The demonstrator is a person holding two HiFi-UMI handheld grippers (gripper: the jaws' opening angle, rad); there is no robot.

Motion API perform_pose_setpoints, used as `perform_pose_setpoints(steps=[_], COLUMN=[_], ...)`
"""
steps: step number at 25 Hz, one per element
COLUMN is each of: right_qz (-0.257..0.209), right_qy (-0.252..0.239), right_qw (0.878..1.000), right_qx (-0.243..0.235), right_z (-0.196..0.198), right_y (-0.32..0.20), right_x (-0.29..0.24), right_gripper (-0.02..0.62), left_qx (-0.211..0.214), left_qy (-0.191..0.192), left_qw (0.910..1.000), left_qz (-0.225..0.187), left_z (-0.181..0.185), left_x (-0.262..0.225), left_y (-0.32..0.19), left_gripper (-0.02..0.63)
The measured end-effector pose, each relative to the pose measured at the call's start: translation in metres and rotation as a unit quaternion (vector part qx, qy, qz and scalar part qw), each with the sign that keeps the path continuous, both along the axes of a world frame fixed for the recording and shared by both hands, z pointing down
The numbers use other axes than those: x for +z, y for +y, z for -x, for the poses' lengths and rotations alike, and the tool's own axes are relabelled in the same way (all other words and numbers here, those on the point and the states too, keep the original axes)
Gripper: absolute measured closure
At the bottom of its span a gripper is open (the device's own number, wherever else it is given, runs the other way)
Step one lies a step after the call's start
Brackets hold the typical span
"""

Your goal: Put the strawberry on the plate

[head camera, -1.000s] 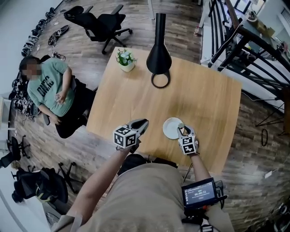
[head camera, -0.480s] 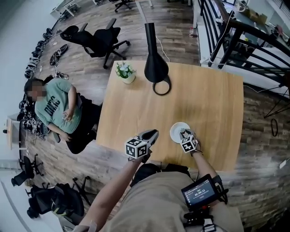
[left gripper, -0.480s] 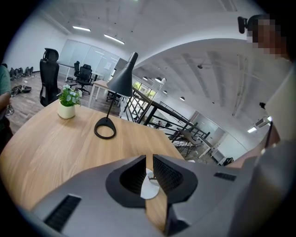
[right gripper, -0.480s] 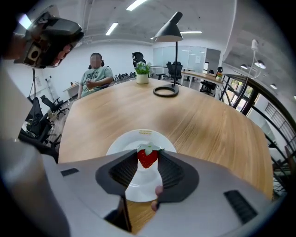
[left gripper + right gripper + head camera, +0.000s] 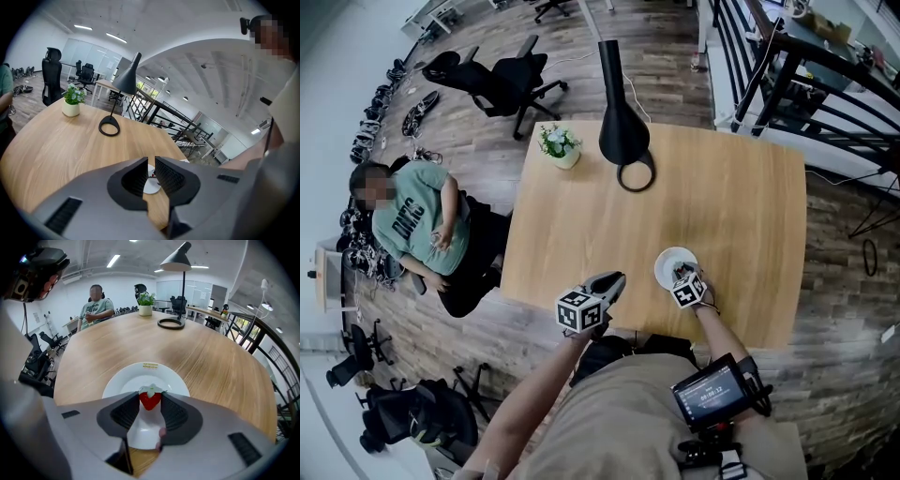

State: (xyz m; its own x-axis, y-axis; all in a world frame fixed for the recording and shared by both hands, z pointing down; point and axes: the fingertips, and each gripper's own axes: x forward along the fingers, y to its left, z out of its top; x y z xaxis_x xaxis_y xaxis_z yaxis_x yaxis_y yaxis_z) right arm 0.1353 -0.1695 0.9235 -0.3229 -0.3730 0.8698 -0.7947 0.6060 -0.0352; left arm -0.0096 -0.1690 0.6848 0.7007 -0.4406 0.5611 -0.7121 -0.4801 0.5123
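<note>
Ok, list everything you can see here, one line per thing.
table: one, light wood, middle of the head view
plate: one, white, near edge of the table
strawberry: one, red with a pale green top, over the plate
lamp: one, black, far side of the table
potted plant: one, green in a white pot, far left corner of the table
office chairs: several, black, on the floor around the table
seated person: one, green shirt, left of the table
railing: one, black, right of the table
screen device: one, black, at the wearer's waist
left gripper: one, grey, jaws slightly apart, empty
right gripper: one, grey, closed on the strawberry
</note>
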Motion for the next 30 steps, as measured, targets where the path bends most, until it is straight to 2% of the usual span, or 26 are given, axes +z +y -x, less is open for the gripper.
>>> perform_pose_setpoints(steps=[4,8,10,14,17,22,25,26,30], right_qz=[-0.012,-0.034,-0.058,-0.129,-0.198,-0.303,-0.349,-0.361,-0.398], right_qy=[-0.013,-0.033,-0.041,-0.052,-0.079,-0.123,-0.121,-0.119,-0.118], right_qw=[1.0,0.999,0.997,0.987,0.971,0.934,0.917,0.911,0.892], right_qx=[-0.002,0.013,0.031,0.079,0.104,0.142,0.153,0.158,0.178], right_z=[0.006,0.004,-0.002,-0.012,-0.01,0.009,0.017,0.019,0.026], right_y=[-0.007,-0.004,-0.005,-0.007,-0.01,-0.009,-0.001,0.003,0.031], right_x=[-0.006,-0.025,-0.042,-0.102,-0.159,-0.266,-0.333,-0.351,-0.405], right_gripper=[0.448,0.331,0.297,0.295,0.296,0.298,0.31,0.332,0.334], left_qx=[-0.003,-0.006,-0.01,-0.02,-0.021,-0.019,-0.017,-0.015,-0.001], left_qy=[0.0,0.011,0.021,0.046,0.076,0.119,0.141,0.147,0.163], left_qw=[1.0,0.9998,0.9996,0.9985,0.9962,0.9909,0.9864,0.9849,0.9781], left_qz=[-0.008,-0.013,-0.016,-0.024,-0.036,-0.06,-0.082,-0.091,-0.129], left_z=[0.01,0.014,0.018,0.032,0.042,0.069,0.086,0.09,0.109], left_x=[-0.004,-0.009,-0.012,-0.025,-0.041,-0.066,-0.094,-0.103,-0.134], left_y=[-0.007,-0.006,-0.007,-0.003,-0.001,0.004,0.001,0.0,0.003], left_gripper=[0.575,0.575,0.575,0.575,0.575,0.575,0.575,0.575,0.575])
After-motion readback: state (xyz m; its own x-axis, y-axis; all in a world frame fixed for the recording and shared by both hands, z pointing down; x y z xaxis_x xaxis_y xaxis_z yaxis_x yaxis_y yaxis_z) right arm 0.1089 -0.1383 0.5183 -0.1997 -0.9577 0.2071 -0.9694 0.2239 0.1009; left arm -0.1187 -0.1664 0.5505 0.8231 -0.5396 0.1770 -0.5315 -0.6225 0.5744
